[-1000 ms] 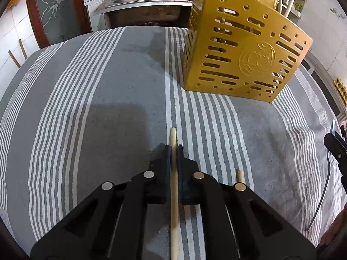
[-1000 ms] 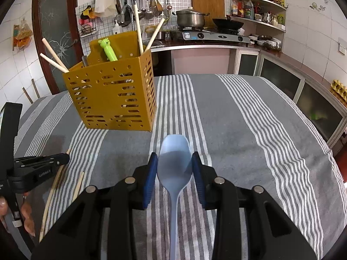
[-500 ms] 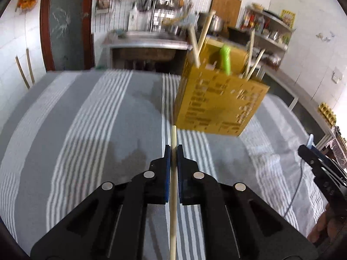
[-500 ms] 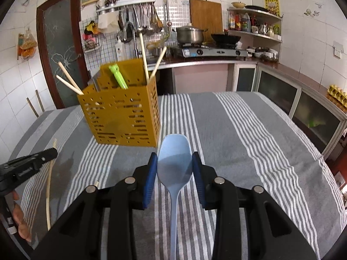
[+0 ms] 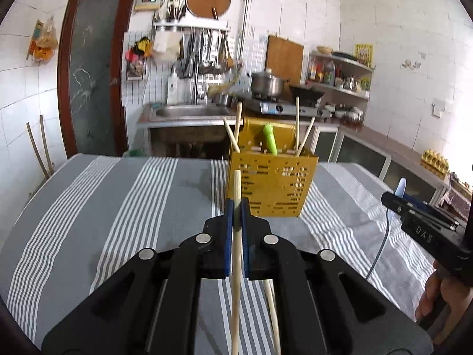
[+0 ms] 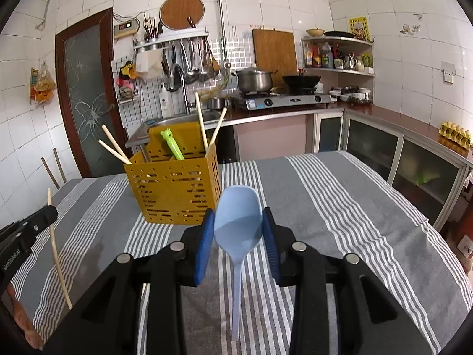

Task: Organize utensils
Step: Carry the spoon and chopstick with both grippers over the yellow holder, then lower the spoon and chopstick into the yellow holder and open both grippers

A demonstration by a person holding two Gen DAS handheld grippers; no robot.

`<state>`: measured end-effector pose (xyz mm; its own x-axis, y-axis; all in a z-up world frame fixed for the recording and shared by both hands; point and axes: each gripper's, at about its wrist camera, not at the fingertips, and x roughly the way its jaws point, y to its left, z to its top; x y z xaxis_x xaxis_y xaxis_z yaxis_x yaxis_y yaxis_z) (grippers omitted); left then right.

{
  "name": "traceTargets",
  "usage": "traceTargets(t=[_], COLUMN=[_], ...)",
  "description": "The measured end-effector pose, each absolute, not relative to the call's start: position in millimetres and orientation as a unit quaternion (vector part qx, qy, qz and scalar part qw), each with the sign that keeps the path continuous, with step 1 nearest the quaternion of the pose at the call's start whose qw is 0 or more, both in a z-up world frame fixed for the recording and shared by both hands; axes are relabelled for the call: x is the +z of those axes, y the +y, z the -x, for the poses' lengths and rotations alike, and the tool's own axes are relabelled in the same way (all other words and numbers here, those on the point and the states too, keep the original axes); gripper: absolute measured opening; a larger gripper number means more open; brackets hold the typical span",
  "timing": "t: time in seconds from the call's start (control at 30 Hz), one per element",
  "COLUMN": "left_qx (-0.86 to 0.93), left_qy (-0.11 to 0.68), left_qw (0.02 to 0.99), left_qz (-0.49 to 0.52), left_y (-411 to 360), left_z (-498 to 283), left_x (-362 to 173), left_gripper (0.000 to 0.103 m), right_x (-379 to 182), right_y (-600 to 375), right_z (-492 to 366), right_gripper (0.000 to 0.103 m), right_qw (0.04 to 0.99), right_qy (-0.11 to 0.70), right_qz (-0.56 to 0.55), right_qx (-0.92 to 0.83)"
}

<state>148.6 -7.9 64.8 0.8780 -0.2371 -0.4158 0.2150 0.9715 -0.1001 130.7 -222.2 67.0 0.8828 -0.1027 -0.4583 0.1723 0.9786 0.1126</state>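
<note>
My left gripper (image 5: 235, 207) clamped 1 chopstick (image 5: 235, 266), my right gripper (image 6: 238, 222) a spoon (image 6: 238, 222), both lifted near the far caddy (image 6: 174, 189). I judged the thin chopstick might pivot and miss its slot.

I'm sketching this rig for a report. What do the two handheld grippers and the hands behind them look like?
Both the left gripper and the right gripper are matte black angular linkages with round silver pivot pins and blue finger pads. Seen side-on, the left one carries white lettering and the right one embossed lettering, both partly cut off. Bare skin of the right hand shows behind; no sleeve or cable is visible.
</note>
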Motion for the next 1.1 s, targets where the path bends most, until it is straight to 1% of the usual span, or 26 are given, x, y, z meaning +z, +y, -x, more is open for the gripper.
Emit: traceTargets(t=[0.2,0.47,0.77,0.97,1.1], left_qx=[-0.113,-0.109,-0.109,-0.102,-0.099], left_qy=[0.197,0.165,0.1,0.049,0.03], left_qw=[0.973,0.979,0.988,0.993,0.994], left_qz=[0.042,0.05,0.043,0.043,0.046], left_y=[-4,-10,-32,-47,-53], left_z=[-146,-157,-181,-213,-240], left_x=[75,107,165,206,219], left_gripper=[0.004,0.004,0.004,0.004,0.004], right_x=[71,89,137,173,190], right_y=[-221,-226,-233,-233,-230], right_z=[-126,-137,-173,-211,-241], right_gripper=[0.033,0.033,0.033,0.033,0.033], right_qw=[0.97,0.974,0.981,0.985,0.987], right_qy=[0.219,0.197,0.157,0.128,0.109], right_qz=[-0.074,-0.082,-0.089,-0.1,-0.103], right_qx=[-0.072,-0.071,-0.064,-0.055,-0.05])
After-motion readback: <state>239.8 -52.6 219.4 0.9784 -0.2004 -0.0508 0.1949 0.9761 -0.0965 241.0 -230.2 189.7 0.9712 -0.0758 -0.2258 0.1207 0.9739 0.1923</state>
